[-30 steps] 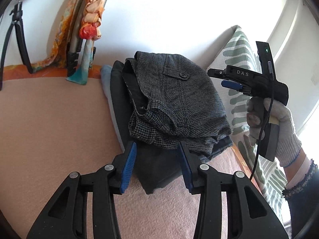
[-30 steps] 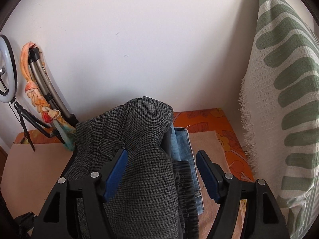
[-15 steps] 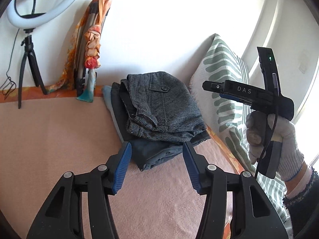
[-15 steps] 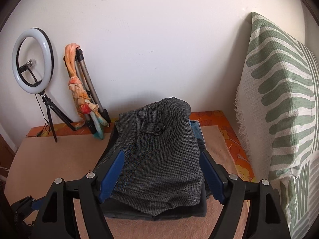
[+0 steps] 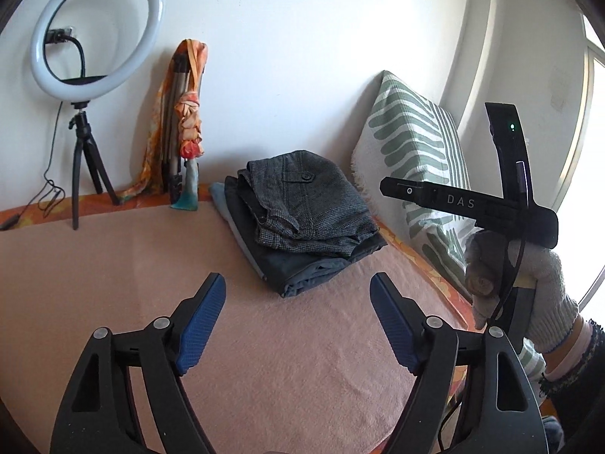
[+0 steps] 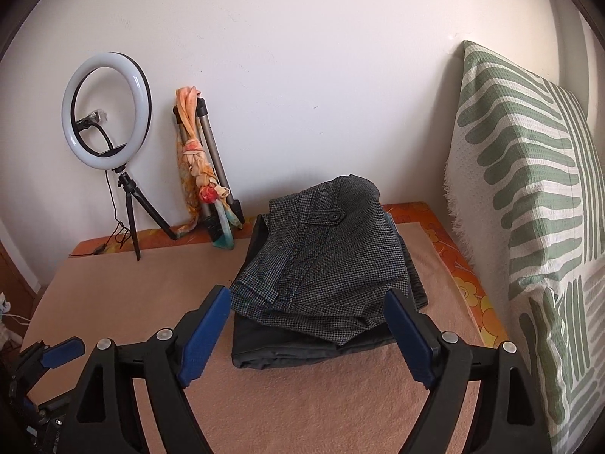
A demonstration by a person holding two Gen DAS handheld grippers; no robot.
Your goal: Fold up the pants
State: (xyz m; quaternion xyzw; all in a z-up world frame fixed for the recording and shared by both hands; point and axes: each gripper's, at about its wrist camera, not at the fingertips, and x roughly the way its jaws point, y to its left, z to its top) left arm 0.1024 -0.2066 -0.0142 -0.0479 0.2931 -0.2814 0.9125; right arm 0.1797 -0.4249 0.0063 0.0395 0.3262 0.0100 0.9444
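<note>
The grey houndstooth pants (image 5: pixel 308 200) lie folded on top of a stack of folded dark garments (image 5: pixel 302 268) near the back right of the pink blanket (image 5: pixel 113 283). They also show in the right wrist view (image 6: pixel 325 265). My left gripper (image 5: pixel 298 299) is open and empty, well short of the stack. My right gripper (image 6: pixel 306 310) is open and empty, its fingers just in front of the stack's near edge. The right gripper also shows from the side in the left wrist view (image 5: pixel 393 187), held in a gloved hand (image 5: pixel 529 283).
A green-striped pillow (image 6: pixel 529 208) leans on the wall at the right. A ring light on a tripod (image 6: pixel 107 113) and a folded tripod with an orange scarf (image 6: pixel 196 166) stand at the back left. The left gripper shows at the right wrist view's lower left (image 6: pixel 49 355).
Both grippers have pulled back from the stack and opened wider. The folded grey pants rest on the stack, let go.
</note>
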